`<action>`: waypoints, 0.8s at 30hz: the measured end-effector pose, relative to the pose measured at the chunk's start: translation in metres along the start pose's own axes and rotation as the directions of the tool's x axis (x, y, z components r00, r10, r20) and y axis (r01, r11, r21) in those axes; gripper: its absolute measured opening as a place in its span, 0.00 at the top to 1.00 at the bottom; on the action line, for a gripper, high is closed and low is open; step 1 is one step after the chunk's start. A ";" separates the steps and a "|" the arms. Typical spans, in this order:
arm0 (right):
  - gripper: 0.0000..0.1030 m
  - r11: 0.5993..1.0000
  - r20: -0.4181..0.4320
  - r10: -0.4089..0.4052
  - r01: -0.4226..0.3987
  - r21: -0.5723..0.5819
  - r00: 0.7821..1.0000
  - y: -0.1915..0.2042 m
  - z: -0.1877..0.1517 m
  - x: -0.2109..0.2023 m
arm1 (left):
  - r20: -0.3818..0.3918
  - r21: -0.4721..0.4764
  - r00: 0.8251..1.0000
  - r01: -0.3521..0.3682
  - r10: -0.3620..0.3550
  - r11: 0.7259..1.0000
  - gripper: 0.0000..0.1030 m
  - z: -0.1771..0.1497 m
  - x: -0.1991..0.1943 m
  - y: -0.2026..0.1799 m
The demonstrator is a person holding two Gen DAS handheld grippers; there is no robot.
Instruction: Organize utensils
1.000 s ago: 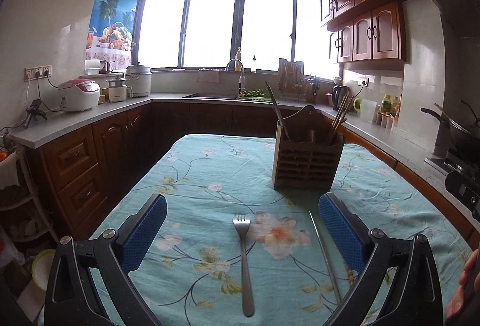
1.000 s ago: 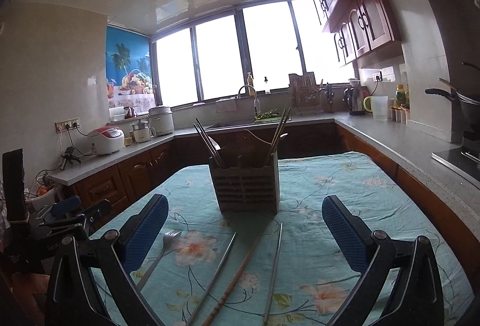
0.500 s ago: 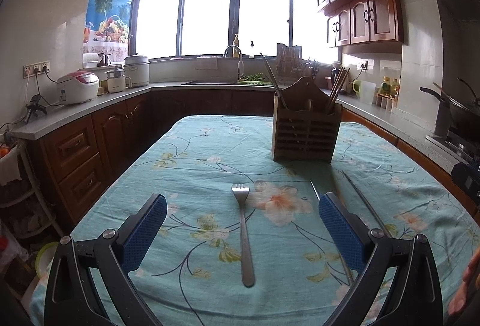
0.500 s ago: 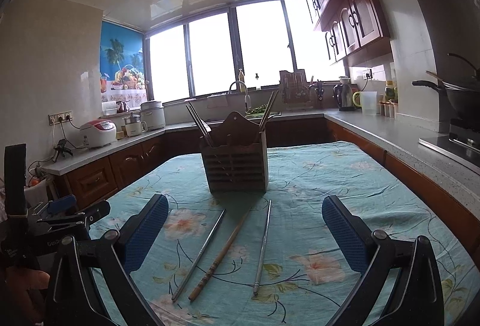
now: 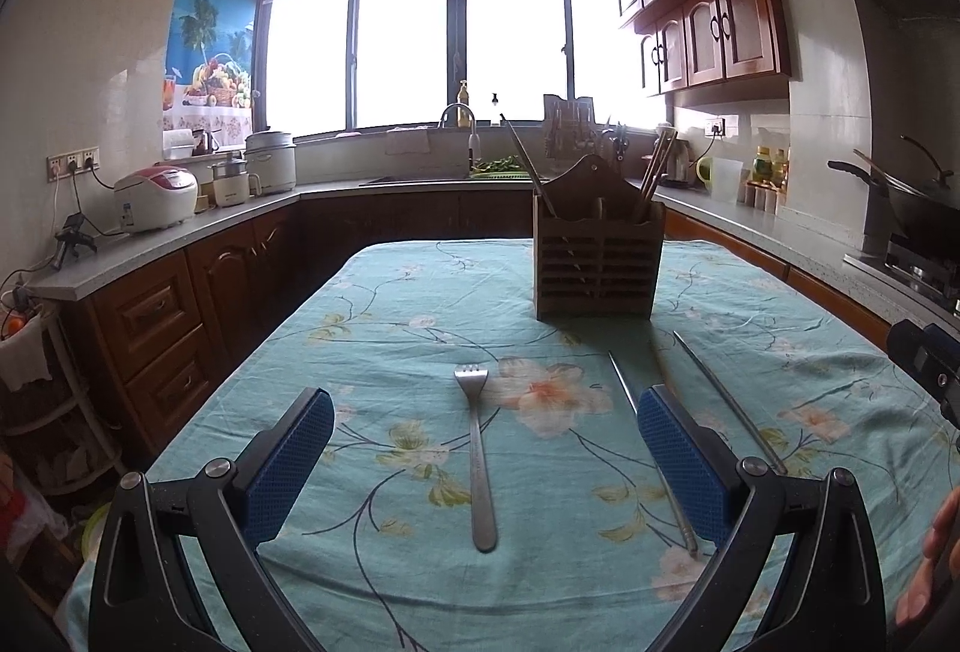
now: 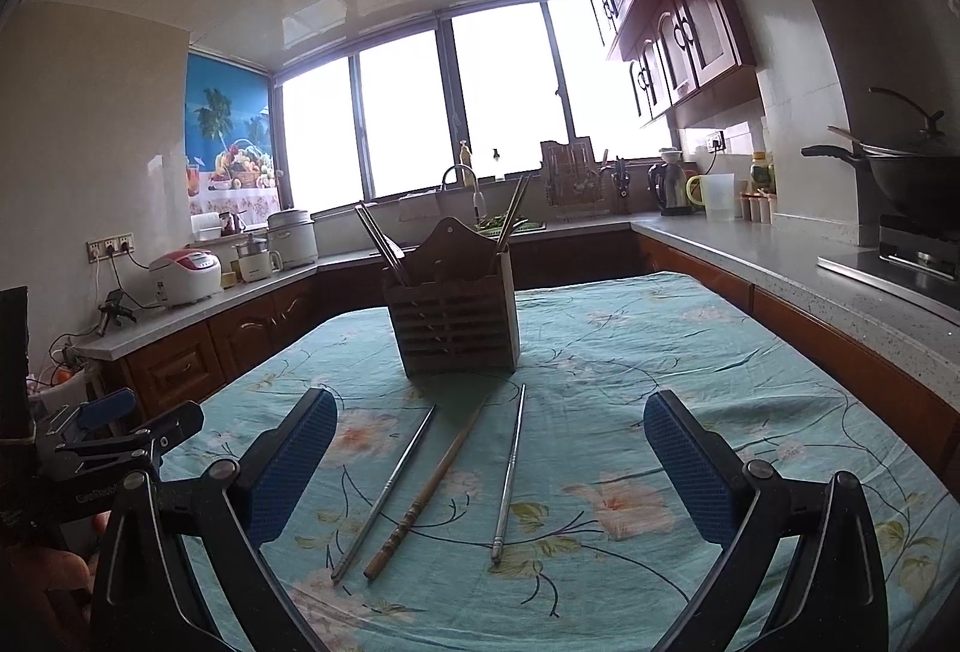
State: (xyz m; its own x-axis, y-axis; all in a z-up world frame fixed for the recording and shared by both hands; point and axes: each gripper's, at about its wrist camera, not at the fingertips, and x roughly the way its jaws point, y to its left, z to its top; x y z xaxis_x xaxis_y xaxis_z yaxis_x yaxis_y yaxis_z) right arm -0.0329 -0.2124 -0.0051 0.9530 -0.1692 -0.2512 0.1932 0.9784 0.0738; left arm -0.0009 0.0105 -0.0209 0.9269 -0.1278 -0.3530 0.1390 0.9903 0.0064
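- One fork [image 5: 477, 448] lies flat on the surface [image 5: 390, 304], handle toward the camera, centred between the spread fingers of the left tongs [image 5: 483, 463]; the alignment suggests it is the next pick-up.
- Three chopsticks lie ahead of the right tongs [image 6: 489, 466]: a metal one [image 6: 384, 493] toward the left finger, a wooden chopstick [image 6: 429, 484] beside it, and a second metal chopstick [image 6: 510, 463] near the middle.
- Both tongs are wide open and hold nothing.
- Beyond the loose pieces stands one wooden holder [image 6: 453, 319], already carrying several upright chopsticks, probably the destination.
- The loose pieces point roughly at the holder, which should ease lifting and dropping them in.
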 end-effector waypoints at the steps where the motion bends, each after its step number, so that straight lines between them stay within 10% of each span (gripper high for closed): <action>1: 0.00 1.000 -0.003 0.002 -0.002 0.000 1.000 0.000 -0.001 0.000 | 0.000 0.001 1.000 0.000 0.000 1.000 0.01 -0.001 0.000 0.000; 24: 0.00 0.999 -0.009 0.019 -0.020 -0.029 1.000 0.011 -0.005 -0.001 | -0.010 -0.014 1.000 -0.019 0.018 1.000 0.01 -0.002 -0.002 0.005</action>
State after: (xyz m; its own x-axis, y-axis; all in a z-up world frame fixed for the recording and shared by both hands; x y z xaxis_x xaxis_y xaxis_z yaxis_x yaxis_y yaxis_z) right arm -0.0328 -0.2011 -0.0090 0.9545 -0.1493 -0.2580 0.1677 0.9845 0.0506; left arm -0.0026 0.0161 -0.0216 0.9256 -0.1090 -0.3625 0.1169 0.9931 -0.0001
